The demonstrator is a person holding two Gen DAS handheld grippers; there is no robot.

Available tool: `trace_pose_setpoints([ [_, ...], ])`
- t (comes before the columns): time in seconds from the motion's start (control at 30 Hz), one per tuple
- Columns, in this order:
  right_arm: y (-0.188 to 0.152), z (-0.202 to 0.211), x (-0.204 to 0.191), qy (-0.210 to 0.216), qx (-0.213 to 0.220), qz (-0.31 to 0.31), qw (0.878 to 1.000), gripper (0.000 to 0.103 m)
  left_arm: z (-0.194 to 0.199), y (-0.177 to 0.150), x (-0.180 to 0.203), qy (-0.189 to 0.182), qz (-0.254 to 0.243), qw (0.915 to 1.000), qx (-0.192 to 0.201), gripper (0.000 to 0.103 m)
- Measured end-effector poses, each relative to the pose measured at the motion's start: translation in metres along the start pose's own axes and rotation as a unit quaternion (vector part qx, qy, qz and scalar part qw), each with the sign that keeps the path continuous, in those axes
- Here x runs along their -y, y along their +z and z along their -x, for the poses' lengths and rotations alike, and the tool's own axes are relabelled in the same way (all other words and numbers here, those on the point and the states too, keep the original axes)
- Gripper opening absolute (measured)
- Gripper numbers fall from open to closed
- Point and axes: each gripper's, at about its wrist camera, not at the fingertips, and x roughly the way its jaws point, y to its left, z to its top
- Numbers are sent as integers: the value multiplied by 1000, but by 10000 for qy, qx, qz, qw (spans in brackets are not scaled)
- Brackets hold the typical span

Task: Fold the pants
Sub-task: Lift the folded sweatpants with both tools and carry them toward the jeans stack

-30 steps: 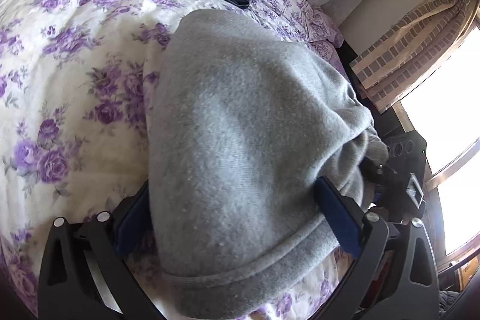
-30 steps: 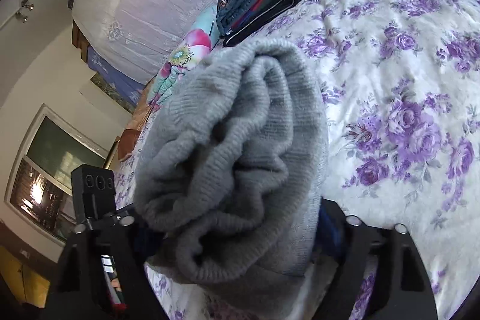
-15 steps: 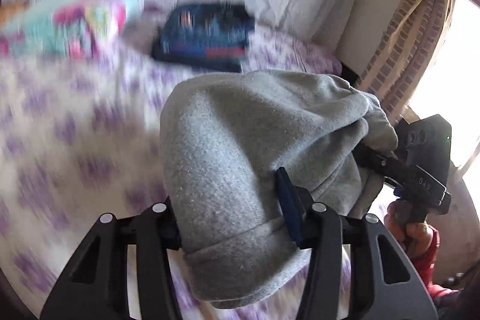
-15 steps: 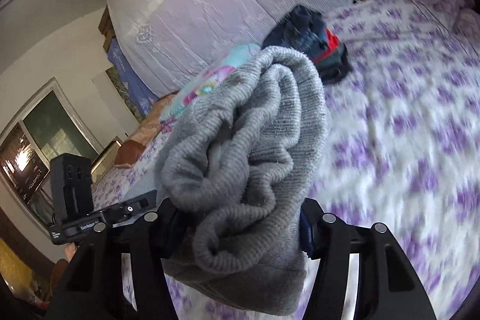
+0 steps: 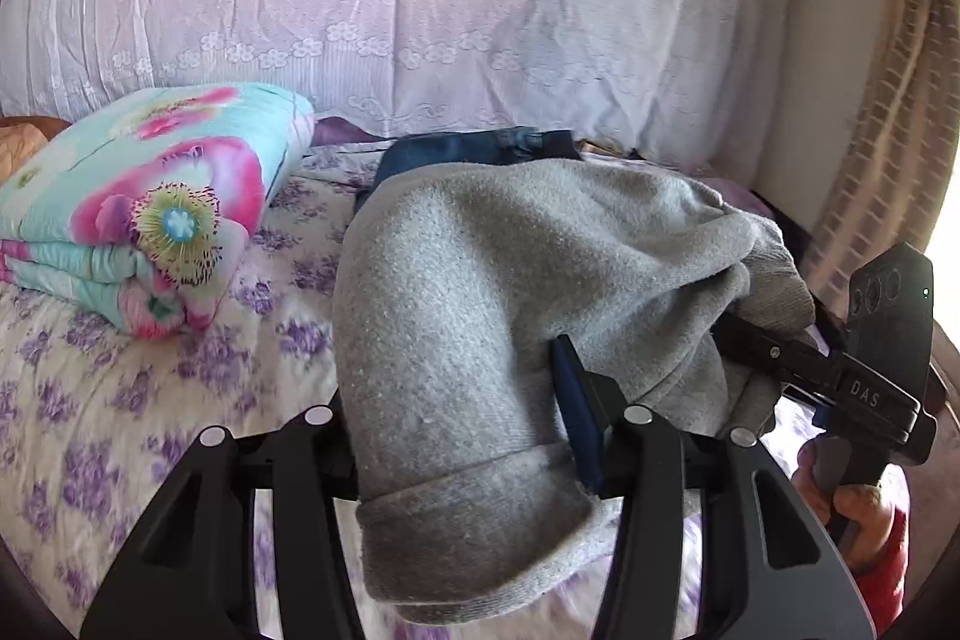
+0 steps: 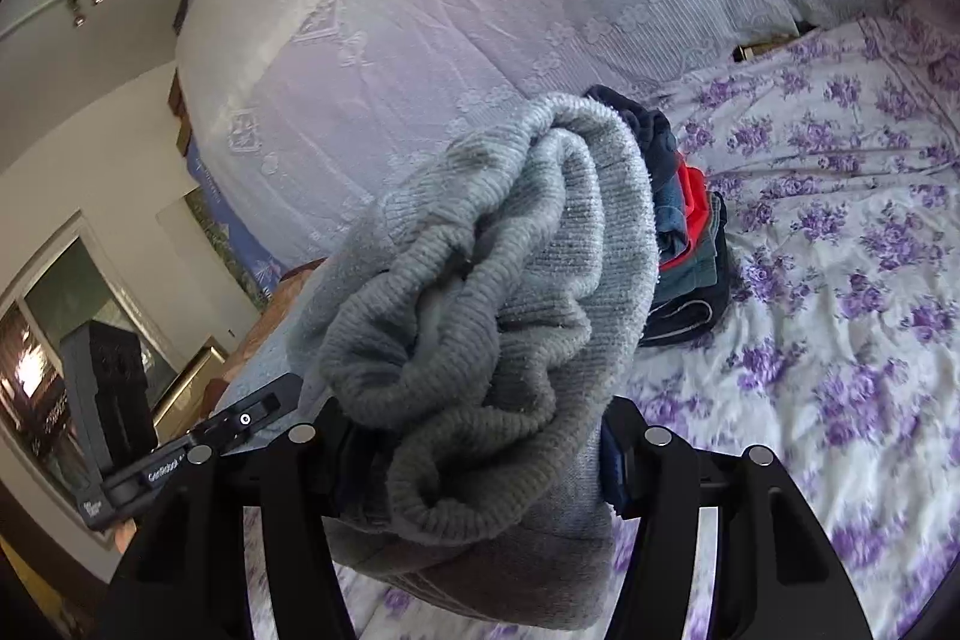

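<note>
I had the left gripper (image 5: 462,436) pinching the grey sweatpants (image 5: 510,316) at one end. The right gripper (image 6: 480,454) clamped the bunched other end, above the bed (image 6: 840,280) near the stack of folded clothes (image 6: 690,250).

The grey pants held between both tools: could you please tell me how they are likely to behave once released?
The grey pants look soft and floppy, sagging between the left tool and right tool. Their thick knit probably grips rather than slips. The bunched folds may loosen once released.
</note>
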Motion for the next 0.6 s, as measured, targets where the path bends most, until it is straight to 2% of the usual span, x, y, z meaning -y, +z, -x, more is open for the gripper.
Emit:
trace_pose_setpoints([
  [0.17, 1, -48, 34, -172, -247, -195, 9994, 60, -52, -2, -22, 53, 325, 9992, -240, 48],
  [0.3, -16, -75, 57, -256, -458, -336, 9981, 60, -80, -19, -22, 297, -19, 9990, -327, 48],
  [0.37, -26, -83, 64, -355, -585, -303, 9972, 60, -87, -28, -21, 348, -95, 9986, -381, 48],
  [0.43, -35, -88, 63, -527, -780, -191, 9954, 60, -95, -36, -22, 408, 32, 9975, -569, 48],
  [0.6, -36, -71, 51, -544, -804, -137, 9952, 60, -77, -35, -19, 250, 175, 9980, -548, 48],
])
